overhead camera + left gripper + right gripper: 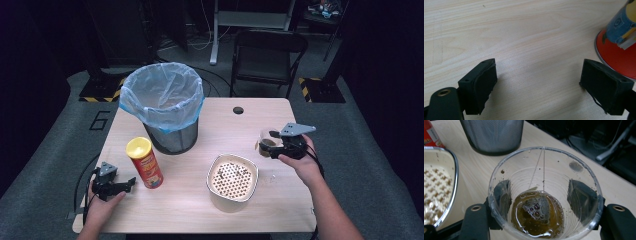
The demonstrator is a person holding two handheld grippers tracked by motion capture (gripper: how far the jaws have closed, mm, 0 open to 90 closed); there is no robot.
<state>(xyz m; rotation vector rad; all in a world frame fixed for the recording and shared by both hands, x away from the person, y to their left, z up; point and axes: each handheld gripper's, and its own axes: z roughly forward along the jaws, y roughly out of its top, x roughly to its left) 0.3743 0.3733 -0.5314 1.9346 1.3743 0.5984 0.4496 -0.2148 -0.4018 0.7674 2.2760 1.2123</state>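
My right gripper [267,142] is shut on a clear plastic cup [266,141], held above the table's right side. In the right gripper view the cup [544,195] holds brown tea with a tea bag [535,208] on a string, and both jaws press on its sides. At the table's front left my left gripper [131,182] rests open, its jaws wide apart [537,86] over bare wood. A red chip can [145,162] with a yellow lid stands just right of it; its base [616,53] shows in the left gripper view.
A mesh waste bin [165,107] lined with a blue bag stands at the back left of the table [185,200]. A white container with a perforated strainer insert [232,181] sits front centre, left of the cup. A folding chair [267,55] stands beyond the table.
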